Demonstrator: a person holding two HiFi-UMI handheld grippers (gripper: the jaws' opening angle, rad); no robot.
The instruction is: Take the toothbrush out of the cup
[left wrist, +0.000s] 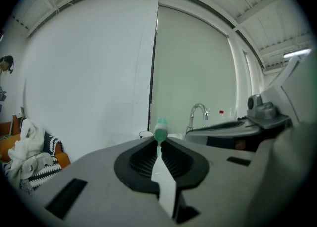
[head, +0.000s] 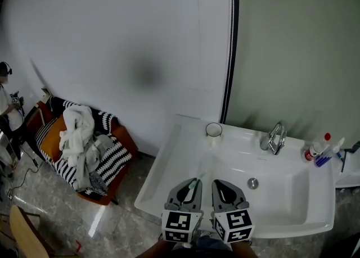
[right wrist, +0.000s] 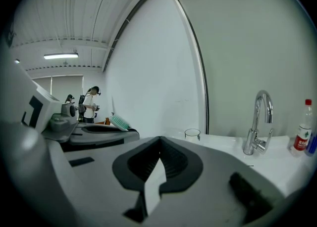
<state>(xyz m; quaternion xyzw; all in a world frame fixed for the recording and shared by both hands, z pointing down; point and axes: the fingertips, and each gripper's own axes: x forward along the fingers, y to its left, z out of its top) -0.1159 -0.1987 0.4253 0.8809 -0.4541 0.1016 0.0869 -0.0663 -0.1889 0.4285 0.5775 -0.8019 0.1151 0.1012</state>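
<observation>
Currently the left gripper (left wrist: 159,141) is clamped on the toothbrush (left wrist: 160,131). Its own view shows the green head end-on, just past the jaw tips. The right gripper view catches that brush side-on with the bristles clear; the head view only gives a thin sliver.

Right gripper (right wrist: 159,141): jaws together, nothing between them. Both grippers sit side by side over the front rim of the sink (head: 292,217).

Cup (head: 214,130) stands on the sink's back-left corner and looks empty, with the brush well clear of it. Faucet (head: 274,137) is on the sink's back edge, bottles (head: 316,151) at its back-right corner.

Left of the sink: chair (head: 121,139) piled with laundry (head: 79,133), grey floor (head: 50,212), white wall (head: 112,54) behind.
</observation>
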